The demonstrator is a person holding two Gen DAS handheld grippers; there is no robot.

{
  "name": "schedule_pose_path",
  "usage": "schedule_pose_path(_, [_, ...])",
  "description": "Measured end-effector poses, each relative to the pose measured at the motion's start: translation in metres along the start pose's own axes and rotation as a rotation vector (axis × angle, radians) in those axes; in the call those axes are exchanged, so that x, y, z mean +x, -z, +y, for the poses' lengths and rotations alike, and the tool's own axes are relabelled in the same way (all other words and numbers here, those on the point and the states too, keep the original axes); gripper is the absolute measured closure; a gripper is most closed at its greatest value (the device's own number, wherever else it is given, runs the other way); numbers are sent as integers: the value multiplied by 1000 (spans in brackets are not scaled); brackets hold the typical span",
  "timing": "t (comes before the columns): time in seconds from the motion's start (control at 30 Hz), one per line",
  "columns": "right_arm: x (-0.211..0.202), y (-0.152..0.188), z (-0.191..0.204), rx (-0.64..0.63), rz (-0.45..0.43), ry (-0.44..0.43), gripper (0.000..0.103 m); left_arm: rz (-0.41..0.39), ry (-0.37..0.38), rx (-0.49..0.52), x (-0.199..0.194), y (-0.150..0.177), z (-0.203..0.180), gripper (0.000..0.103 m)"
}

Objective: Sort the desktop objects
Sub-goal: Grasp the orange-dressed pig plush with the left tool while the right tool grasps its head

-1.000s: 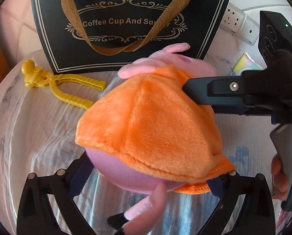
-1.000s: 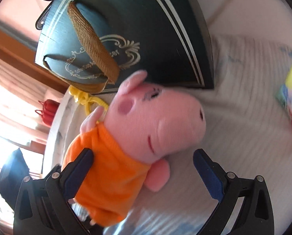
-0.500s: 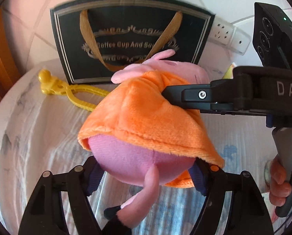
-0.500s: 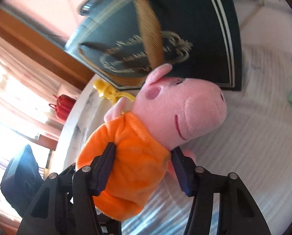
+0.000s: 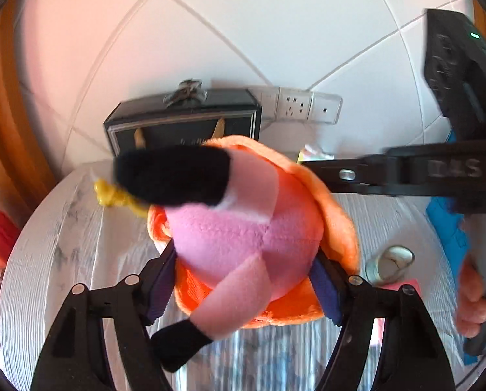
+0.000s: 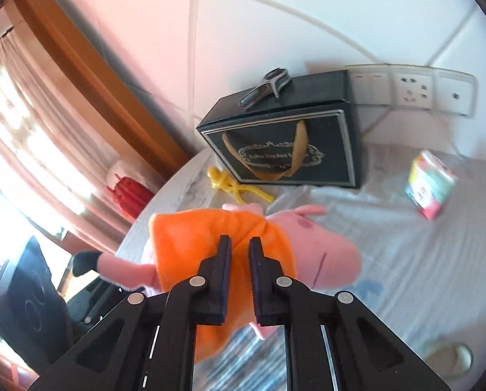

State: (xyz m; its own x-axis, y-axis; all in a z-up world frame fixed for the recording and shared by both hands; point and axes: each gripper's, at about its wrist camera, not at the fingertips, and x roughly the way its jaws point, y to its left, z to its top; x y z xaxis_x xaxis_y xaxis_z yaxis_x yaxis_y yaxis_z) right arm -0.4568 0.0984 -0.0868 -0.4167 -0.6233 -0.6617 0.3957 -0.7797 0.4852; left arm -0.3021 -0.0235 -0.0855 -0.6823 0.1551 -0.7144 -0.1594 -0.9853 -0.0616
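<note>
From my left wrist view the plush pig fills the middle and hides most of the black gift box and all but the tip of the yellow toy. Its head is out of sight there. The near metal object is too blurred to name. The box lettering is unreadable. The right hand is cut off.
</note>
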Motion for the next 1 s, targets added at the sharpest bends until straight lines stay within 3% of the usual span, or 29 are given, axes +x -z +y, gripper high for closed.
schedule_pose_path(0.07, [-13,18,5,8,47,-7,90,50,-52,-2,1,22,12,30])
schedule_pose_path(0.1, [-21,30,5,10,65,3,90,90,-126,-33,6,36,22,29])
schedule_pose_path(0.13, [-28,43,5,4,77,27,83,135,-182,-47,15,47,35,28])
schedule_pose_path(0.17, [-31,54,4,0,88,45,77,170,-233,-69,20,59,48,18])
schedule_pose_path(0.23, [-32,77,-4,9,113,71,40,161,-244,-141,12,76,74,16])
schedule_pose_path(0.3, [-27,96,-13,28,142,89,21,161,-258,-156,-2,89,84,16])
schedule_pose_path(0.4, [-11,114,-24,51,186,68,20,196,-359,-110,-3,109,100,16])
schedule_pose_path(0.47, [2,117,-22,50,203,61,16,247,-398,-142,-1,132,113,16])
schedule_pose_path(0.63, [29,117,1,-8,228,9,3,238,-375,-279,-27,159,136,16])
schedule_pose_path(0.8, [67,102,33,-88,248,-4,0,211,-277,-423,-29,165,133,16])
schedule_pose_path(0.93, [109,103,35,-130,333,46,0,231,-245,-427,-4,164,113,16])
schedule_pose_path(1.0, [121,109,28,-129,376,31,0,244,-247,-395,11,162,104,14])
